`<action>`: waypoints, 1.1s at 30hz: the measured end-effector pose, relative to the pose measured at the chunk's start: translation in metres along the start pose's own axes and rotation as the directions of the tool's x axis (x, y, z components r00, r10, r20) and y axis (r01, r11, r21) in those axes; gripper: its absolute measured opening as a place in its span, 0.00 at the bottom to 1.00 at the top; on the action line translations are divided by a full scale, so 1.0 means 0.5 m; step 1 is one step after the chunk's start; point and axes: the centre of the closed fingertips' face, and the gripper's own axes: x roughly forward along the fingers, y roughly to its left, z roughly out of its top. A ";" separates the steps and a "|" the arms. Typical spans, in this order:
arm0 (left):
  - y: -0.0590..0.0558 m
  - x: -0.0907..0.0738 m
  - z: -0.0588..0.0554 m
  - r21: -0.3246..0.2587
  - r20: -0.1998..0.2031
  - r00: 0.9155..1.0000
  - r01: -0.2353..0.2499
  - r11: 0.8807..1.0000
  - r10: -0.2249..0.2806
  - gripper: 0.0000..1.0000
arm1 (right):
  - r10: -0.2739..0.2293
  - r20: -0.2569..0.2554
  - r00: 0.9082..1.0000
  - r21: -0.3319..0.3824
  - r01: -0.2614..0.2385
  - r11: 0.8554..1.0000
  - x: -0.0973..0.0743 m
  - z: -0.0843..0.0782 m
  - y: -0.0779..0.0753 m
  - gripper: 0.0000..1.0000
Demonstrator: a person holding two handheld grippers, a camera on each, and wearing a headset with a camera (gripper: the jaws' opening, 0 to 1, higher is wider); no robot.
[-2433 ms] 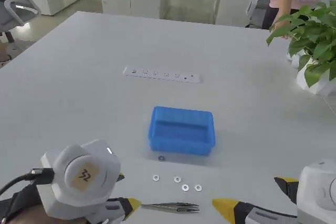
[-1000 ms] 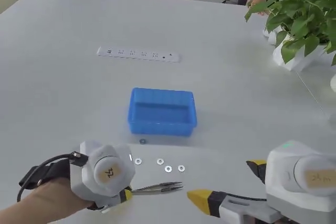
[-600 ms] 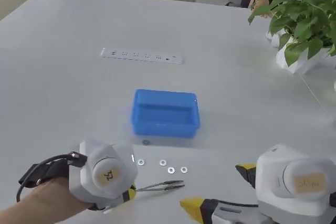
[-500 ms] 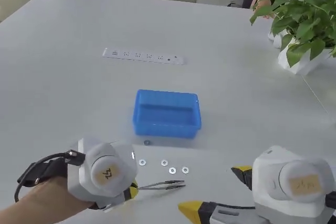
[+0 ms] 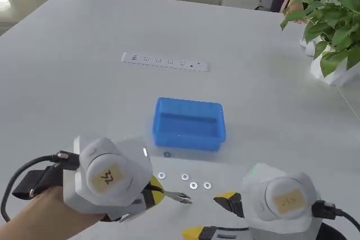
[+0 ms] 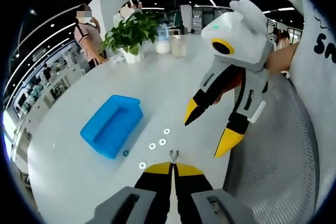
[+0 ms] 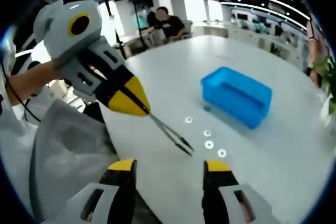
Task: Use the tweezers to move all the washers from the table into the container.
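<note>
My left gripper [image 6: 171, 166] is clamping the thin steel tweezers [image 6: 173, 155] by their rear end, with the tips pointing ahead of my jaws. My right gripper [image 7: 169, 166] is hanging with jaws spread, holding nothing. The washers [image 6: 157, 143] are lying just beyond the tweezer tips. They look like tiny, flat, light, slick metal rings, probably best pinched across the rim. The blue plastic container [image 6: 111, 124] is sitting past them, towards my left jaw's side.

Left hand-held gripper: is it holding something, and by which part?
Yes. The left hand-held gripper is shut on the thin metal tweezers, gripping them at their rear end; the pointed tips stick out free.
</note>
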 end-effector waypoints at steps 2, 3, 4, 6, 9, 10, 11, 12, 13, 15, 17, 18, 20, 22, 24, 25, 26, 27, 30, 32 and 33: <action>0.000 -0.005 0.002 0.022 -0.006 1.000 -0.001 1.000 0.001 0.00 | 0.013 0.022 1.000 -0.028 -0.012 1.000 0.007 0.020 0.002 0.48; 0.000 -0.006 0.003 0.026 -0.006 1.000 0.000 1.000 0.001 0.00 | 0.030 0.032 0.999 -0.045 -0.028 0.999 0.012 0.031 0.006 0.48; 0.000 -0.009 0.006 0.036 -0.004 1.000 0.000 0.999 0.000 0.00 | 0.055 0.018 0.998 -0.065 -0.054 0.996 0.018 0.039 0.013 0.45; 0.002 -0.013 0.011 0.040 -0.008 1.000 -0.004 0.999 0.005 0.00 | 0.076 0.010 0.997 -0.134 -0.074 0.988 0.032 0.054 0.014 0.37; 0.005 -0.017 0.015 0.049 -0.008 1.000 -0.002 0.999 0.003 0.00 | 0.085 0.004 0.996 -0.184 -0.083 0.979 0.051 0.067 0.014 0.26; 0.008 -0.019 0.017 0.053 -0.007 1.000 -0.004 0.999 0.005 0.00 | 0.097 -0.012 0.995 -0.196 -0.098 0.976 0.058 0.068 0.016 0.25; 0.009 -0.020 0.018 0.054 -0.006 1.000 -0.004 0.999 0.005 0.00 | 0.104 -0.013 0.994 -0.208 -0.105 0.973 0.062 0.071 0.018 0.23; 0.010 -0.020 0.018 0.057 -0.006 1.000 -0.004 0.998 0.004 0.00 | 0.109 -0.011 0.994 -0.220 -0.109 0.969 0.066 0.074 0.019 0.22; 0.012 -0.021 0.018 0.060 -0.007 1.000 -0.004 0.998 0.004 0.00 | 0.119 -0.016 0.993 -0.241 -0.120 0.963 0.070 0.076 0.023 0.20; 0.012 -0.022 0.017 0.070 -0.015 1.000 0.005 0.998 -0.004 0.00 | 0.122 -0.027 0.992 -0.268 -0.125 0.955 0.076 0.077 0.024 0.18; 0.012 -0.021 0.016 0.074 -0.017 1.000 0.012 0.997 -0.011 0.00 | 0.134 -0.020 0.991 -0.279 -0.134 0.951 0.077 0.081 0.026 0.15; 0.010 -0.020 0.014 0.078 -0.021 1.000 0.018 0.997 -0.017 0.00 | 0.148 -0.025 0.989 -0.278 -0.149 0.949 0.079 0.082 0.029 0.13; 0.008 -0.019 0.016 0.086 -0.017 1.000 0.024 0.996 -0.023 0.00 | 0.168 -0.033 0.985 -0.289 -0.170 0.942 0.083 0.082 0.034 0.12; 0.007 -0.018 0.017 0.098 -0.019 1.000 0.027 0.995 -0.025 0.00 | 0.181 -0.035 0.983 -0.303 -0.183 0.935 0.087 0.083 0.039 0.11; 0.006 -0.018 0.016 0.101 -0.019 0.999 0.028 0.994 -0.026 0.00 | 0.190 -0.039 0.981 -0.321 -0.192 0.927 0.092 0.084 0.043 0.10; 0.006 -0.018 0.016 0.102 -0.019 0.999 0.028 0.994 -0.026 0.00 | 0.193 -0.043 0.980 -0.332 -0.196 0.922 0.096 0.085 0.045 0.10; 0.005 -0.019 0.015 0.102 -0.017 1.000 0.028 0.994 -0.026 0.00 | 0.199 -0.048 0.979 -0.341 -0.203 0.918 0.098 0.085 0.049 0.09; 0.005 -0.020 0.014 0.101 -0.016 1.000 0.027 0.995 -0.026 0.00 | 0.207 -0.061 0.976 -0.355 -0.215 0.910 0.103 0.085 0.053 0.09; 0.006 -0.028 0.007 0.099 -0.014 1.000 0.018 0.995 -0.017 0.00 | 0.222 -0.080 0.972 -0.373 -0.236 0.898 0.112 0.086 0.057 0.07; 0.008 -0.032 0.002 0.094 -0.012 1.000 0.014 0.995 -0.013 0.00 | 0.233 -0.086 0.969 -0.379 -0.248 0.892 0.115 0.088 0.062 0.06; 0.010 -0.036 -0.001 0.087 -0.011 1.000 0.008 0.996 -0.007 0.00 | 0.239 -0.094 0.967 -0.393 -0.256 0.883 0.117 0.089 0.065 0.06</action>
